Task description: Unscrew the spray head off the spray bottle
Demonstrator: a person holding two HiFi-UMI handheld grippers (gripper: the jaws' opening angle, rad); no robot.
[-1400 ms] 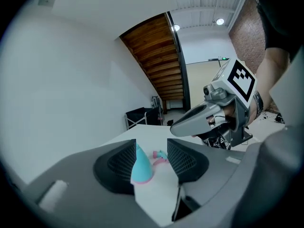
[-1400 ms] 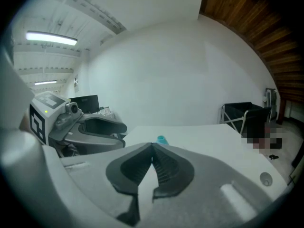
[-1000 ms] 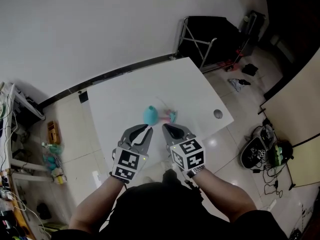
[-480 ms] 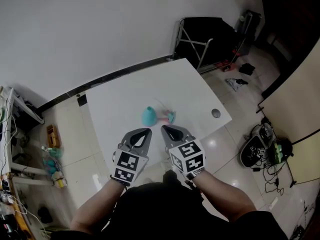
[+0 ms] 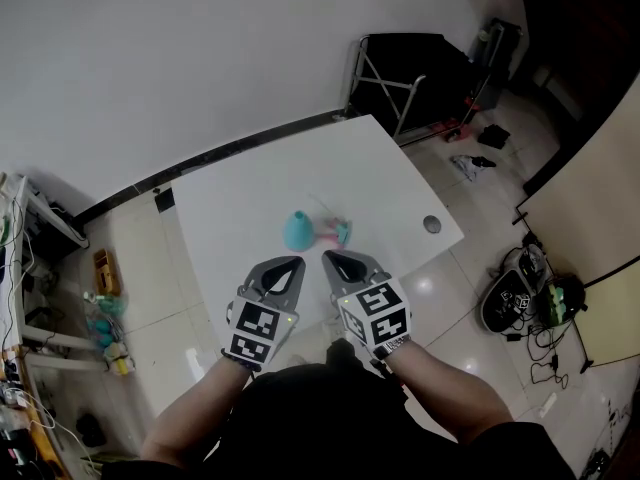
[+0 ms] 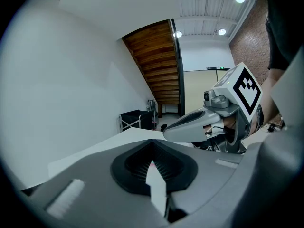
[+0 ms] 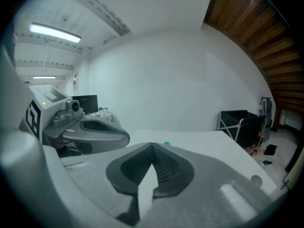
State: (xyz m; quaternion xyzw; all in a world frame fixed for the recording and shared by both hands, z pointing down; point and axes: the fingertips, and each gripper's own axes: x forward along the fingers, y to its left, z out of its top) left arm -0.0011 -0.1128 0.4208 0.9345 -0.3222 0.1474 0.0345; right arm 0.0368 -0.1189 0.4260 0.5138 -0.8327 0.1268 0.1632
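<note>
In the head view a teal spray bottle (image 5: 297, 230) rests near the middle of the white table (image 5: 240, 198). Its pink and teal spray head (image 5: 337, 233) points right; I cannot tell whether it is still joined to the bottle. Both grippers hover side by side at the table's near edge, short of the bottle and not touching it. My left gripper (image 5: 294, 263) is shut with nothing in it, and so is my right gripper (image 5: 329, 258). The left gripper view shows its closed jaws (image 6: 152, 142) with the right gripper (image 6: 190, 125) alongside. In the right gripper view only a teal sliver of the bottle (image 7: 166, 143) shows above the closed jaws (image 7: 152, 146).
A round cable hole (image 5: 431, 225) sits near the table's right corner. A black folding rack (image 5: 415, 68) stands beyond the far corner. Shelves with clutter (image 5: 60, 298) line the left floor, and bags and cables (image 5: 525, 303) lie on the tiles at the right.
The left gripper's jaws stood slightly apart a second ago and are now closed. Both hands and the bottle have stayed where they were.
</note>
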